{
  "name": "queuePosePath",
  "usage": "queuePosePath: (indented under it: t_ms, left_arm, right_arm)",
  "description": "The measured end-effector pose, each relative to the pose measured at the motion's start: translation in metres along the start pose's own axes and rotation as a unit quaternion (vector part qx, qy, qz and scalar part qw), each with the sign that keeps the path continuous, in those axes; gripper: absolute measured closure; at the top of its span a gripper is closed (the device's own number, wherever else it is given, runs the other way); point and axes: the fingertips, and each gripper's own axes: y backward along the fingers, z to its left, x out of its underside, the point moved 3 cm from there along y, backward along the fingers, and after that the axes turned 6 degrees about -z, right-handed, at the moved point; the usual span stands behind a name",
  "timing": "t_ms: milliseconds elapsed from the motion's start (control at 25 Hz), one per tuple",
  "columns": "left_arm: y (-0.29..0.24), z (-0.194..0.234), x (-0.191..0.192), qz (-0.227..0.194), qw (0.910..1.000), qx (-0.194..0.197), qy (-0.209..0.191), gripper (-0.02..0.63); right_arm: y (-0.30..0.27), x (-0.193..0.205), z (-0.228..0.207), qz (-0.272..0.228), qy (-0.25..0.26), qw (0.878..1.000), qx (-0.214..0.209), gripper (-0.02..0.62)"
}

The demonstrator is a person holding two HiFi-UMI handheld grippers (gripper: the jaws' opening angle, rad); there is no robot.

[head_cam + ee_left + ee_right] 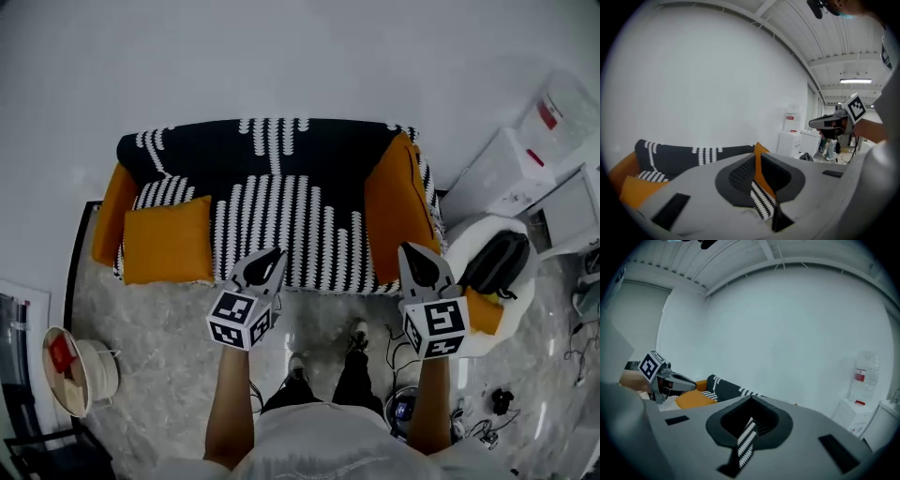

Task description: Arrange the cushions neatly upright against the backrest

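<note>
The sofa (281, 155) has a black cover with white stripes. One orange cushion (165, 240) lies on the left of the seat. Another orange cushion (399, 208) stands against the right armrest, and an orange pad (111, 212) leans at the left armrest. Both grippers hang over the floor in front of the seat edge, apart from the cushions. My left gripper (272, 255) (758, 164) has its jaws a narrow slit apart with nothing between them. My right gripper (412, 251) (749, 420) is shut and empty. Sofa stripes show past each pair of jaws.
A white round stool (469, 246) with a black bag (499, 262) stands right of the sofa, white cabinets (506, 173) behind it. A pale basket (82, 371) sits on the marble floor at lower left. Cables (487, 427) lie at lower right. The person's feet (323, 361) stand below the grippers.
</note>
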Motion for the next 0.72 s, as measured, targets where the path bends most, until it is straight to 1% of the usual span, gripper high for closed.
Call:
queuePosePath:
  t_ms: [160, 360, 520, 640, 720]
  left_arm:
    - [0.067, 0.041, -0.010, -0.018, 0.9983, -0.055, 0.001, 0.596]
    - [0.146, 0.085, -0.018, -0.028, 0.9934, -0.111, -0.004, 0.598]
    - [0.208, 0.111, -0.026, -0.033, 0.9892, -0.142, -0.019, 0.598]
    - [0.244, 0.132, -0.031, -0.040, 0.9840, -0.172, -0.024, 0.598]
    - [0.262, 0.145, -0.026, -0.042, 0.9791, -0.197, -0.025, 0.598]
  right_arm:
    - [-0.010, -0.023, 0.061, -0.015, 0.012, 0.999, -0.037, 0.592]
    - [-0.021, -0.047, 0.132, -0.031, 0.012, 0.997, -0.077, 0.592]
    - [-0.031, -0.070, 0.183, -0.038, 0.009, 0.994, -0.103, 0.592]
    - [-0.044, -0.088, 0.217, -0.052, 0.019, 0.990, -0.129, 0.592]
    - [-0.056, -0.091, 0.238, -0.062, 0.029, 0.986, -0.152, 0.592]
